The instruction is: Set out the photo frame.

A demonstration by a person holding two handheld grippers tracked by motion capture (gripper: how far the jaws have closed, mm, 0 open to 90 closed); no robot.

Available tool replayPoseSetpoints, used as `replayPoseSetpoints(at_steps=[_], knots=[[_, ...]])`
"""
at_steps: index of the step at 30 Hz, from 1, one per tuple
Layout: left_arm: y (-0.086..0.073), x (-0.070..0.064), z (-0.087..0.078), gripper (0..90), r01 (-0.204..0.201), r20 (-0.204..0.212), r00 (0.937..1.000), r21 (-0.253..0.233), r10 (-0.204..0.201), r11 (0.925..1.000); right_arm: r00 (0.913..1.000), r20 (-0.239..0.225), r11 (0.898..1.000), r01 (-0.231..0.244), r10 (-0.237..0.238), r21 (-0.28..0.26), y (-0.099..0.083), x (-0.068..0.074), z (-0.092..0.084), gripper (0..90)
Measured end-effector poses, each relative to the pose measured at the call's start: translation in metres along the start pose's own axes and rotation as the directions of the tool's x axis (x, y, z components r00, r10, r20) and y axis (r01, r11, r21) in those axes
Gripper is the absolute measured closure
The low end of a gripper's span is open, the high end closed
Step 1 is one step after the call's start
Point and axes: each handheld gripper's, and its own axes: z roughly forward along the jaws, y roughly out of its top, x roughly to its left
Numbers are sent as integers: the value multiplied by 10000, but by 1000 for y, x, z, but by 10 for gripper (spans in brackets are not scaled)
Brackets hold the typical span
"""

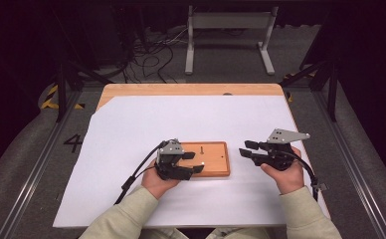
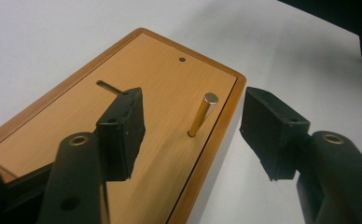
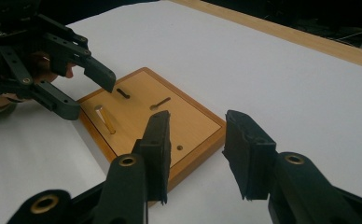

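A small wooden board (image 1: 216, 167) with a raised rim lies on the white sheet. A brass peg (image 2: 202, 114) stands upright in it near one long edge, also seen as the brass peg (image 3: 106, 119). A second, darker slim pin (image 2: 107, 86) is farther along the board, partly behind my jaw. An empty hole (image 2: 182, 59) is near the far end. My left gripper (image 1: 193, 163) hovers open over the board's left part, jaws either side of the brass peg's line but short of it (image 2: 194, 116). My right gripper (image 1: 245, 148) is open beside the board's right end, holding nothing (image 3: 197, 140).
The white sheet (image 1: 146, 124) covers most of the wooden table (image 1: 181, 89). Beyond the far edge are a grey metal stand (image 1: 228, 22) and cables on the floor (image 1: 151, 55). Dark rig legs stand at both sides.
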Motion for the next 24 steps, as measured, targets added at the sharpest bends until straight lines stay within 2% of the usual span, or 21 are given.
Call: replayPoseSetpoints(at_steps=[7, 8, 10, 13, 14, 17, 19, 22, 23, 24], knots=[[2, -3, 15, 445, -274, -7, 9996, 366, 275, 9990, 9997, 110, 9998, -211, 211, -33, -5, -2, -7, 613], [2, -5, 18, 455, -420, -88, 9991, 484, 425, 9979, 9997, 119, 9997, -222, 223, -41, -5, -3, -7, 612], [2, -6, 19, 470, -448, -174, 9988, 497, 457, 9978, 9996, 114, 9997, -252, 253, -34, -5, -3, -7, 612], [1, -7, 20, 551, -613, -444, 9970, 595, 640, 9963, 9995, 122, 9996, -280, 280, -14, -7, -4, -7, 612], [1, -6, 20, 603, -681, -536, 9960, 690, 719, 9953, 9995, 96, 9995, -311, 311, 1, -7, -3, -6, 611], [0, -6, 24, 710, -750, -549, 9952, 943, 804, 9927, 9996, 60, 9996, -272, 271, 84, -7, -3, -4, 612], [-1, -8, 26, 753, -1080, -528, 9921, 1017, 1138, 9889, 9997, 28, 9996, -253, 253, 93, -7, -3, -3, 612], [-2, -11, 28, 832, -1694, -625, 9824, 1018, 1763, 9803, 9997, 22, 9996, -251, 251, 85, -7, -3, -3, 612], [-2, -11, 28, 834, -1716, -603, 9821, 1015, 1782, 9799, 9997, 5, 9996, -262, 262, 81, -7, -3, -3, 612], [-3, -11, 28, 836, -1611, -531, 9846, 955, 1666, 9823, 9996, -2, 9996, -270, 270, 96, -7, -3, -3, 612]])
